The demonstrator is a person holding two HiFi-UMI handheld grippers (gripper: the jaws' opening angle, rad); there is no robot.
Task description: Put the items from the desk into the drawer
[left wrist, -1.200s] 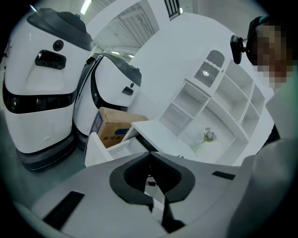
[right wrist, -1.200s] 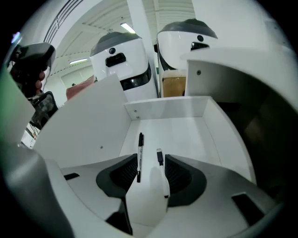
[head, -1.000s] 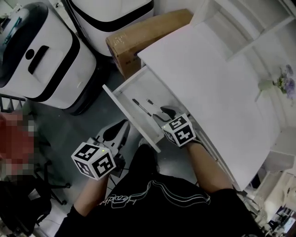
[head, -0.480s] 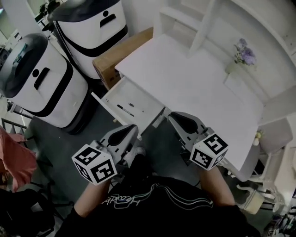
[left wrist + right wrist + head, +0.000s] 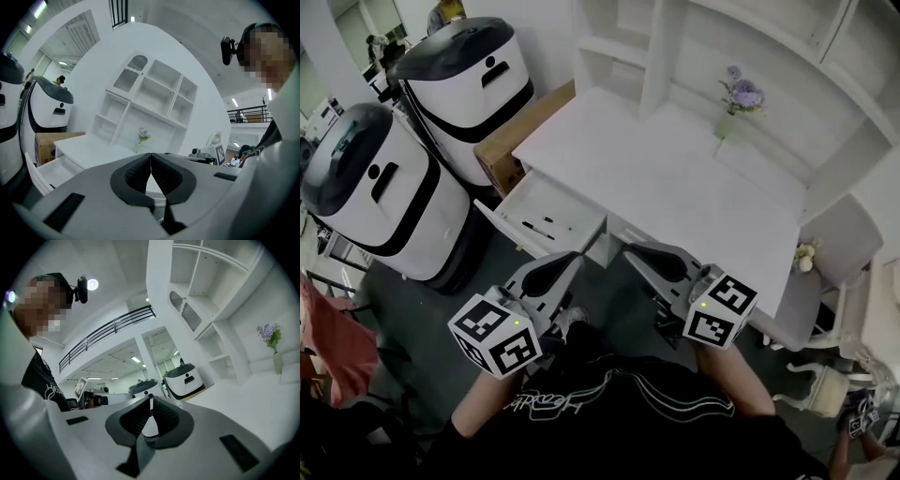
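Since 1 second ago your right gripper (image 5: 636, 251) has come out of the drawer (image 5: 567, 208) and both tools have drawn back toward your body. Your head has lifted too, so the whole desk (image 5: 675, 178) now fills the middle of the frame.

The drawer stands open at centre left, just below the desk's left corner. A black pen (image 5: 534, 228) lies in it, with 1 or 2 small dark bits beside it that are too small to name. The pen's long axis runs roughly left to right in the frame, parallel to the drawer front. The desk top looks bare except for a vase of flowers (image 5: 733, 103) at its far edge, upper right of centre, so I judge the loose items are already stowed.

The drawer lies up and a little left of your left gripper (image 5: 565, 261), whose tips point toward the drawer front and sit near it but do not touch it. That makes the left the nearer tool by a clear margin. The right gripper points at the desk's near edge, right of the drawer.

In its own view the left gripper's jaws meet at the tips with nothing between them. The right gripper's jaws are also together, leaving at most a sliver at the tips, and they grip nothing. Both tools hang free in front of you.
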